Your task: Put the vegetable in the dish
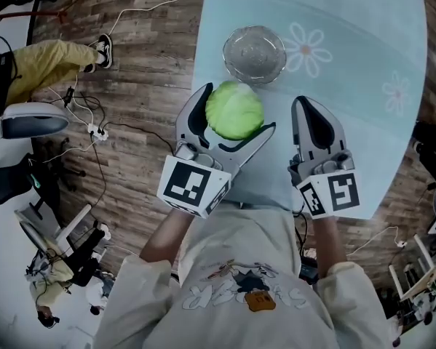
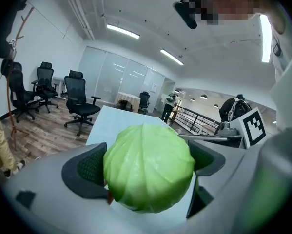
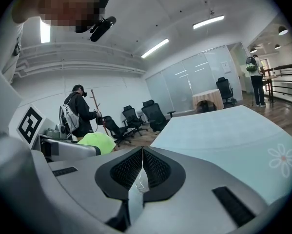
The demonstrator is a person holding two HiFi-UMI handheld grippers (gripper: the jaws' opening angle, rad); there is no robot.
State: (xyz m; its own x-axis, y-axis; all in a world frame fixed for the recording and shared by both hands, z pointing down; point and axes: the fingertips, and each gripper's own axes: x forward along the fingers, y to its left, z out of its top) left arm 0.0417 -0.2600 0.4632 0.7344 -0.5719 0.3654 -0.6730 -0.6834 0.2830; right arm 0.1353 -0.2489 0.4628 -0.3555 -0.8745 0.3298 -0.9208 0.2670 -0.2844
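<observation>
The green cabbage (image 1: 234,110) sits clamped between the padded jaws of the left tongs (image 2: 148,165), which are spread wide to fit it, one dark pad pressed to each side. It bears no label. In the head view it lies over the near part of the pale blue counter (image 1: 349,49), just short of the clear glass dish (image 1: 226,55), whose bowl holds nothing. The right tongs (image 3: 142,161) are off to the cabbage's right, pressed fully together with nothing between them, above the same counter. Each tool carries a cube with black-and-white square markers, left (image 1: 192,185) and right (image 1: 334,193). The print on the person's shirt (image 1: 254,293) has lettering I cannot read.
</observation>
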